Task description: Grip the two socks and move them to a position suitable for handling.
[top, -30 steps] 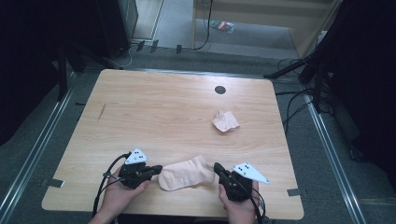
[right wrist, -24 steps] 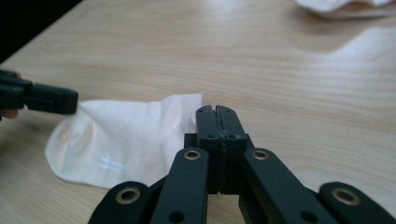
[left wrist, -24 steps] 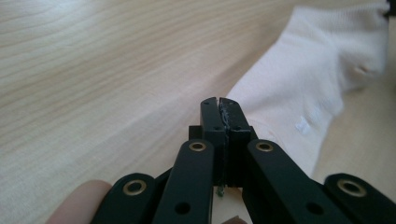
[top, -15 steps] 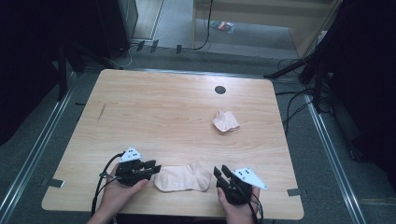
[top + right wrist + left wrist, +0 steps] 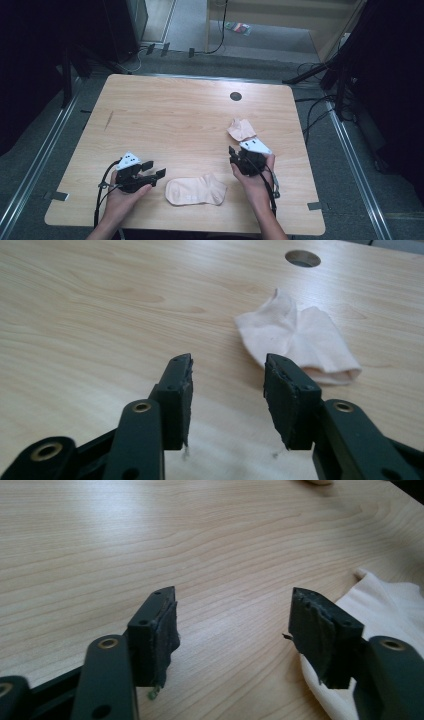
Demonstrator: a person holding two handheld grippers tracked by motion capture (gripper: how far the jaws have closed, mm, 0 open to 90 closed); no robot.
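**Two socks on wood-grain surface, both tongs spread**

Surface [image 5: 175,120]: pale wood grain, rounded corners, one round hole [image 5: 235,96] near the far edge.
Flat sock [image 5: 196,190]: peach knit, smooth, lying near the front edge between the hands; long axis runs left–right, cuff toward the right.
Crumpled sock [image 5: 300,342]: same fabric, folded and creased, just beyond the right tongs [image 5: 227,375].
Left tongs [image 5: 232,617]: spread, empty, black worn pads, flat sock beside one jaw.
Right tongs: spread, empty.
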